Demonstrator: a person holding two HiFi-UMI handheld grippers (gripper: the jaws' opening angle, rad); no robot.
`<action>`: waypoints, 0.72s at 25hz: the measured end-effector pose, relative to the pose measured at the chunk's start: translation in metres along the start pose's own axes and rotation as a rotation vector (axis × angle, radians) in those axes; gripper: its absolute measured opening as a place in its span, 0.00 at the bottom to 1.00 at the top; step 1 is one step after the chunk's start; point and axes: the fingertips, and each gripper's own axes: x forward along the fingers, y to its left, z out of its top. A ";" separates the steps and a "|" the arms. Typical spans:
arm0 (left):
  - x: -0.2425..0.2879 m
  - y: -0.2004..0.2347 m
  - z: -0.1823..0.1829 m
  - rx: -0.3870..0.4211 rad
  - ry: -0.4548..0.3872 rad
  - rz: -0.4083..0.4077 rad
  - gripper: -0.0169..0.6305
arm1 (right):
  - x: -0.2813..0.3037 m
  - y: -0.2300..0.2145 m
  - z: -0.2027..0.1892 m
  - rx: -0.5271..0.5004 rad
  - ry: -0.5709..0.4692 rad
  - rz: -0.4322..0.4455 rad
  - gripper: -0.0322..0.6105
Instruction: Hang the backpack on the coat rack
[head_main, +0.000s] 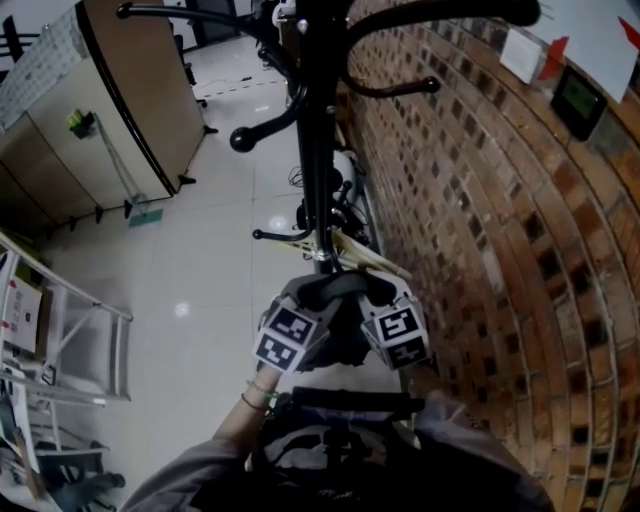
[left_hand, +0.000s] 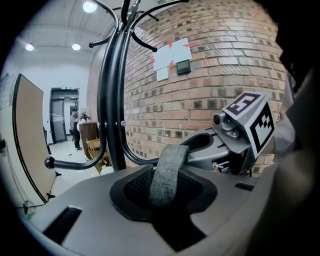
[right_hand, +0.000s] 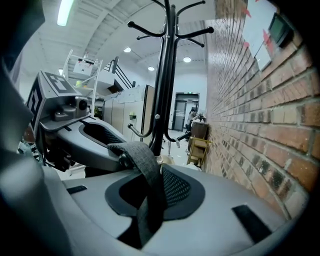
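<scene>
The black coat rack (head_main: 318, 130) stands straight ahead by the brick wall, its curved hooks (head_main: 268, 122) spreading at several heights; it also shows as a pole (left_hand: 112, 100) and a pole (right_hand: 167, 75) in the gripper views. The dark backpack (head_main: 340, 435) hangs low in front of me, mostly hidden. Its grey handle strap (left_hand: 167, 172) loops between both grippers. My left gripper (head_main: 312, 296) and right gripper (head_main: 378, 296) sit side by side just short of the pole, each shut on the strap (right_hand: 145, 170).
A brick wall (head_main: 500, 250) runs along the right, carrying a small dark panel (head_main: 580, 98) and taped paper. Cables and clutter (head_main: 335, 215) lie at the rack's foot. A wooden partition (head_main: 130, 100) and a white metal frame (head_main: 70, 340) stand at the left.
</scene>
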 end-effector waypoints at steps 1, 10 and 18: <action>0.002 0.001 0.000 0.002 0.002 0.003 0.22 | 0.003 0.000 0.001 0.002 -0.006 0.012 0.16; 0.016 0.022 -0.019 -0.062 0.039 0.038 0.22 | 0.036 -0.001 -0.005 0.015 0.009 0.067 0.16; 0.031 0.033 -0.023 -0.107 0.013 -0.003 0.22 | 0.059 -0.013 -0.014 0.001 -0.009 0.074 0.17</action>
